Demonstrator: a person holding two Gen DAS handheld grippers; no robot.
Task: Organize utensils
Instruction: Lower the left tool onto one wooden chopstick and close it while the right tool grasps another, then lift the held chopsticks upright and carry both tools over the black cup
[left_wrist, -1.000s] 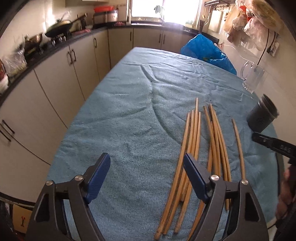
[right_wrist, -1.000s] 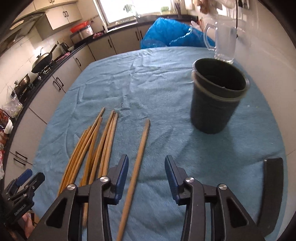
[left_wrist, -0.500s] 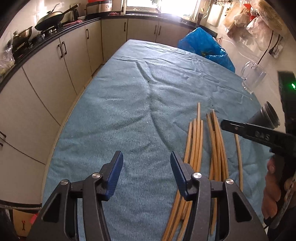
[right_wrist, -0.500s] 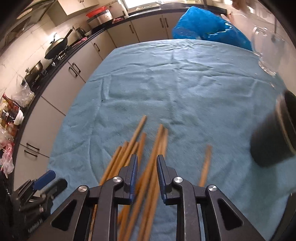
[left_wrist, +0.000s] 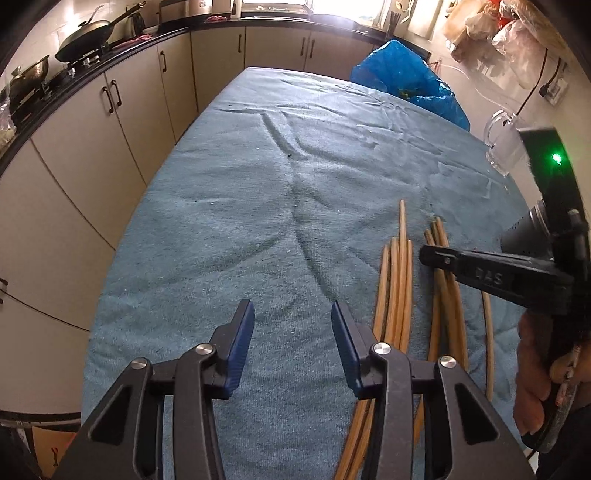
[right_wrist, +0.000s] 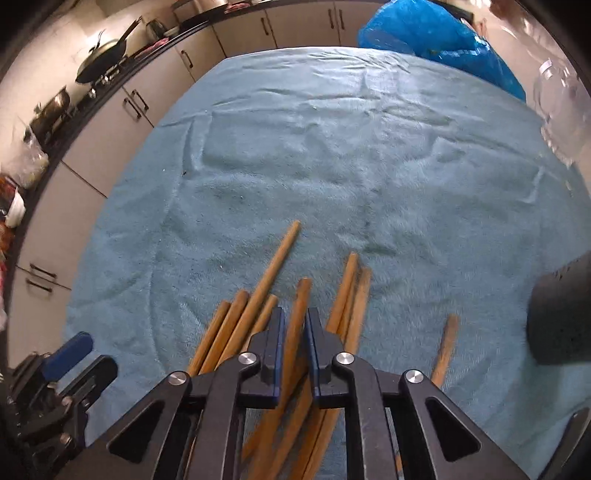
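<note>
Swinging over from the cup (right_wrist: 561, 314), the right claw (right_wrist: 295, 332) is now clamping one stick (right_wrist: 299, 310) of the sticks (left_wrist: 397, 295), starting a pickup, while the left claw (left_wrist: 291, 332), closing on nothing, is hovering just left of them.

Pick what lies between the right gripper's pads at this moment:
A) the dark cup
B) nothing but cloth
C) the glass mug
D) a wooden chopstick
D: in the right wrist view the right gripper has its pads closed on one wooden chopstick from the pile on the blue cloth.
</note>
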